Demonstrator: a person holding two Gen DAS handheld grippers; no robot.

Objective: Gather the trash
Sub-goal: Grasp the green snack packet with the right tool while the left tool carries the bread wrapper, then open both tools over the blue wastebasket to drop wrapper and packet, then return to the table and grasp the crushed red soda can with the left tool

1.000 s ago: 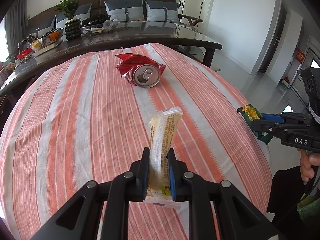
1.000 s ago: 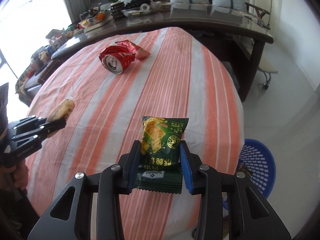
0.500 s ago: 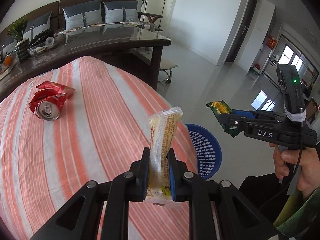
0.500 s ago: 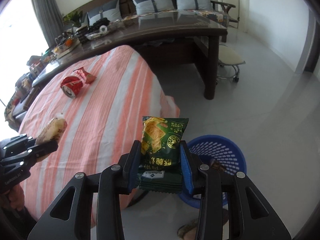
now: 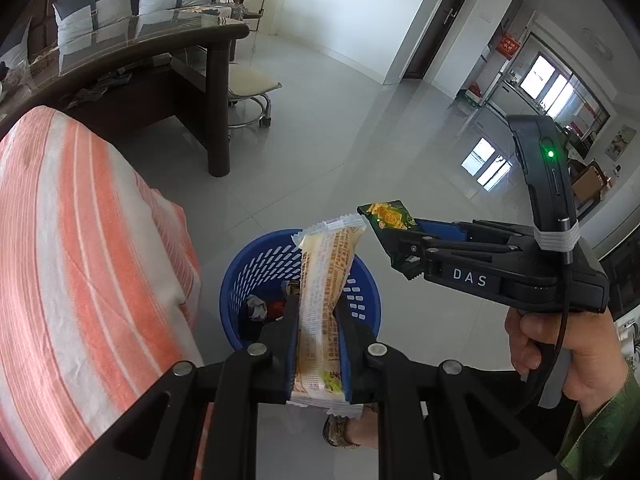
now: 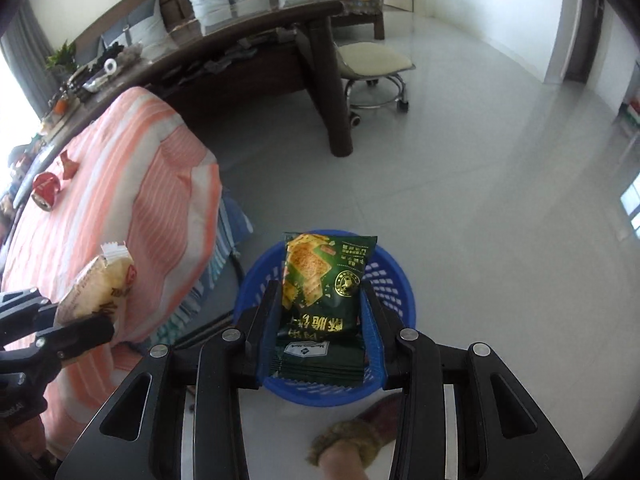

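Hovering grippers [image 5: 318,320] [image 6: 320,316] clamp wrappers over basket [image 6: 394,268].

White letters "DAS" on the side of the right tongs [image 5: 404,254].

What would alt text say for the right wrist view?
A black right gripper holds a dark green cracker packet above a blue plastic basket on the grey floor, beside an orange-striped tablecloth.

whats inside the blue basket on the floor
The blue basket shows a crumpled grey scrap and something red at its bottom. The left gripper and its yellow wrapper cover the rest of the inside.
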